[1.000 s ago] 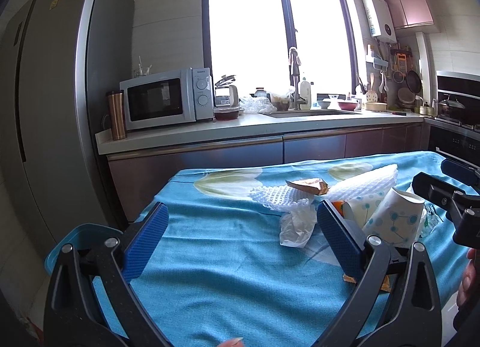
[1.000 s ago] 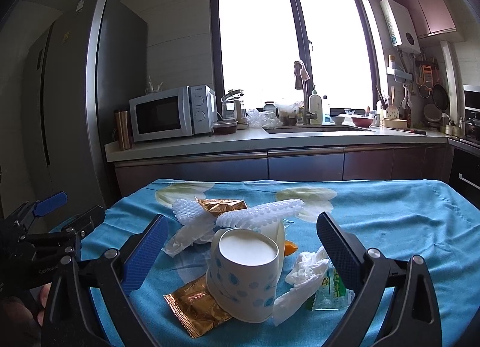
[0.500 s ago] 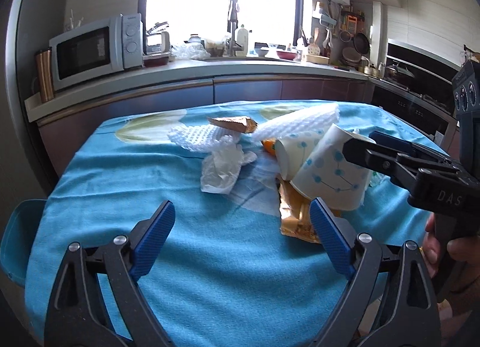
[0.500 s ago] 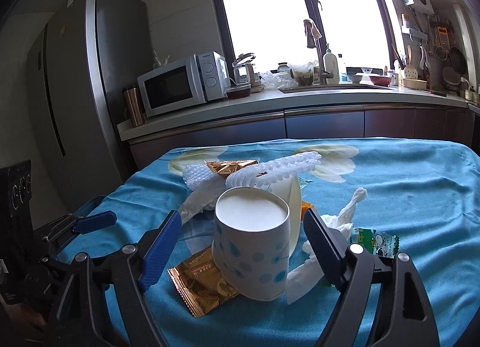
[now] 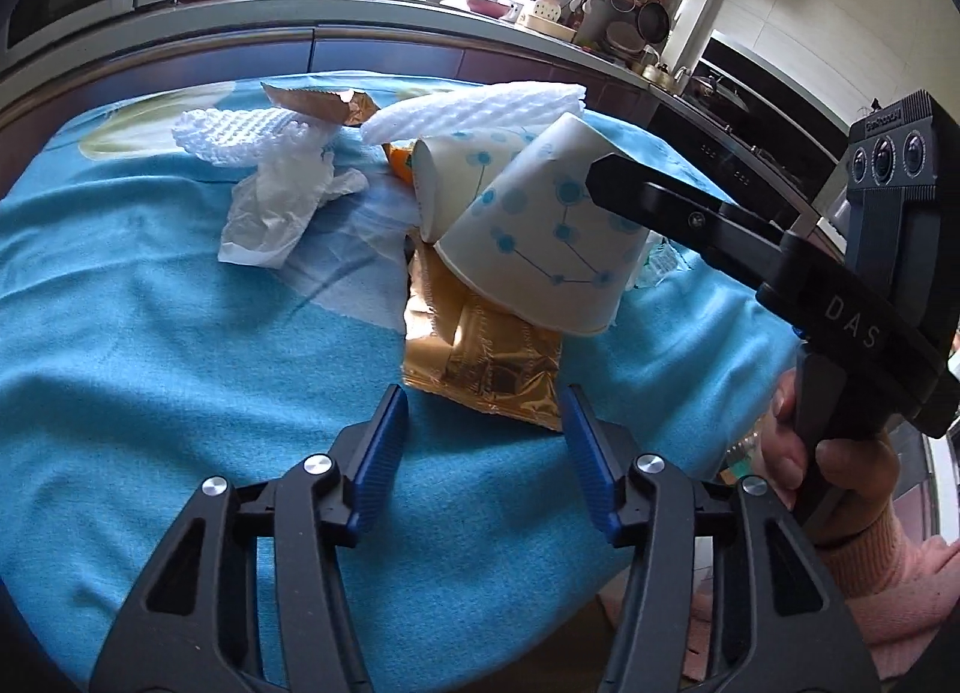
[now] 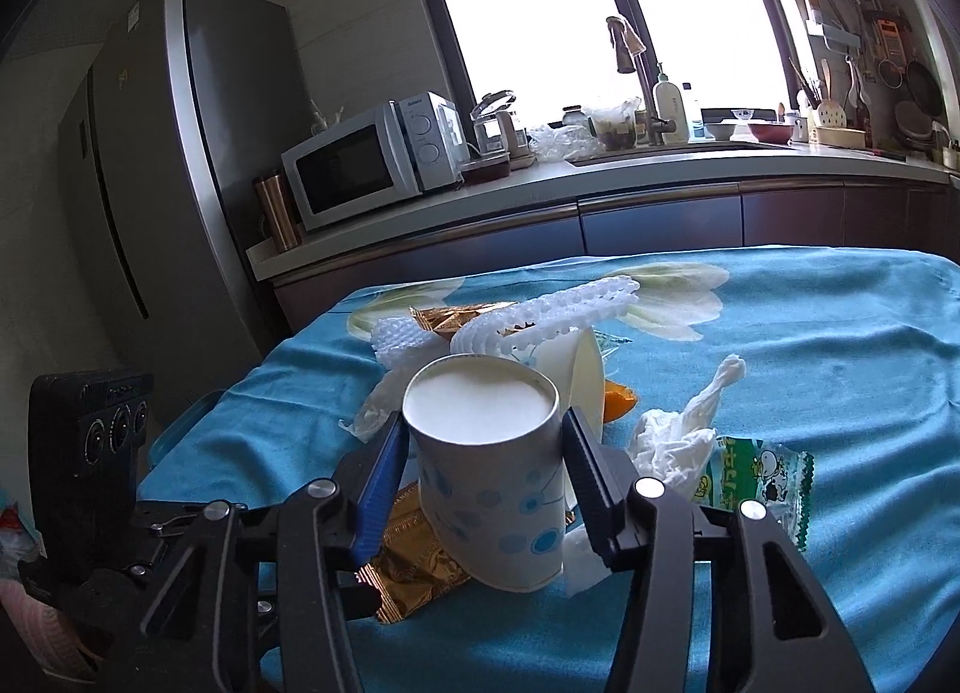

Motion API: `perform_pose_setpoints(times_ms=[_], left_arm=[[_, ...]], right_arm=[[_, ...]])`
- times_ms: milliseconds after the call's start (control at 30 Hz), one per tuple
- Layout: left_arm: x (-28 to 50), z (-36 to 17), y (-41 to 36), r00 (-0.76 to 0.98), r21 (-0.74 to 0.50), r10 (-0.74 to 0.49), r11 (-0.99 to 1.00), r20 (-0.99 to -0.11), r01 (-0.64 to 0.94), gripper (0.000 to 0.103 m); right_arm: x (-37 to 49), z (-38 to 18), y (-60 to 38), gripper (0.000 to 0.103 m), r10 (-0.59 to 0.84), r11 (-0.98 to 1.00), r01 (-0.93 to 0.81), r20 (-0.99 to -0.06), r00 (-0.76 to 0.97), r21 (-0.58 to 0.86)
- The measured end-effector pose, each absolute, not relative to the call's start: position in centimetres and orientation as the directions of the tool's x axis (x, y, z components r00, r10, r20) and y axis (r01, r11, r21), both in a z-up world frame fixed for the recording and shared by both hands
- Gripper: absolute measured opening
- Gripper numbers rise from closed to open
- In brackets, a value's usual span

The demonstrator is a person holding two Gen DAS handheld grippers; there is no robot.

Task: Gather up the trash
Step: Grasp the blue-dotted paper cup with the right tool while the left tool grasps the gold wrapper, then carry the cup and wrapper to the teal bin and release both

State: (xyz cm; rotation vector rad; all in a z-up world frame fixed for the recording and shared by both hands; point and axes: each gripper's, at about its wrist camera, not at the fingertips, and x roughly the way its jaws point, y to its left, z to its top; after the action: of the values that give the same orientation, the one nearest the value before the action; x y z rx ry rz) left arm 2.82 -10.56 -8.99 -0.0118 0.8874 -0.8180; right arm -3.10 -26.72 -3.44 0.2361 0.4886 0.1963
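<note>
The right hand-held gripper (image 6: 483,453) clamps the upturned white paper cup with blue dots (image 6: 489,471), light and easily crushed, so hold mid-wall gently. Nearest the cup, the released left hand-held gripper (image 5: 483,420) straddles the slippery gold foil wrapper (image 5: 480,357); beyond lies soft white foam netting (image 5: 480,108) on the blue-clothed bench (image 5: 150,333).

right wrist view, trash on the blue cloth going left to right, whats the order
gold foil wrapper → dotted paper cup between the right gripper pads → orange scrap → crumpled white tissue → green-and-white snack wrapper
</note>
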Motion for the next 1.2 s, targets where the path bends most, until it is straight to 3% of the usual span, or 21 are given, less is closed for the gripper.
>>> perform_pose_setpoints(times_ms=[200, 300, 333, 467, 1200], left_arm=[[4.4, -9.8, -11.5, 0.311, -0.403, -0.668, 0.689, -0.676, 0.603, 0.050], [5.6, -9.8, -11.7, 0.313, -0.413, -0.658, 0.705, -0.685, 0.577, 0.035], [5.9, -9.9, -11.7, 0.315, -0.414, -0.651, 0.713, -0.690, 0.565, 0.024], [7.1, -10.2, -11.3, 0.326, -0.431, -0.646, 0.729, -0.690, 0.532, 0.012], [3.2, -5.2, 0.7, 0.541, -0.308, -0.552, 0.823, -0.634, 0.478, 0.006]], right_arm=[[-3.0, -3.7, -27.3, 0.050, 0.265, 0.942, -0.136, -0.432, 0.862, 0.306], [-3.0, -3.8, -27.5, 0.050, 0.269, 0.941, -0.139, -0.429, 0.863, 0.309], [-3.0, -3.8, -27.5, 0.050, 0.271, 0.940, -0.141, -0.427, 0.863, 0.312], [-3.1, -3.7, -27.5, 0.050, 0.282, 0.936, -0.151, -0.422, 0.862, 0.318], [-2.0, -0.6, -24.6, 0.050, 0.426, 0.878, -0.291, -0.342, 0.838, 0.381]])
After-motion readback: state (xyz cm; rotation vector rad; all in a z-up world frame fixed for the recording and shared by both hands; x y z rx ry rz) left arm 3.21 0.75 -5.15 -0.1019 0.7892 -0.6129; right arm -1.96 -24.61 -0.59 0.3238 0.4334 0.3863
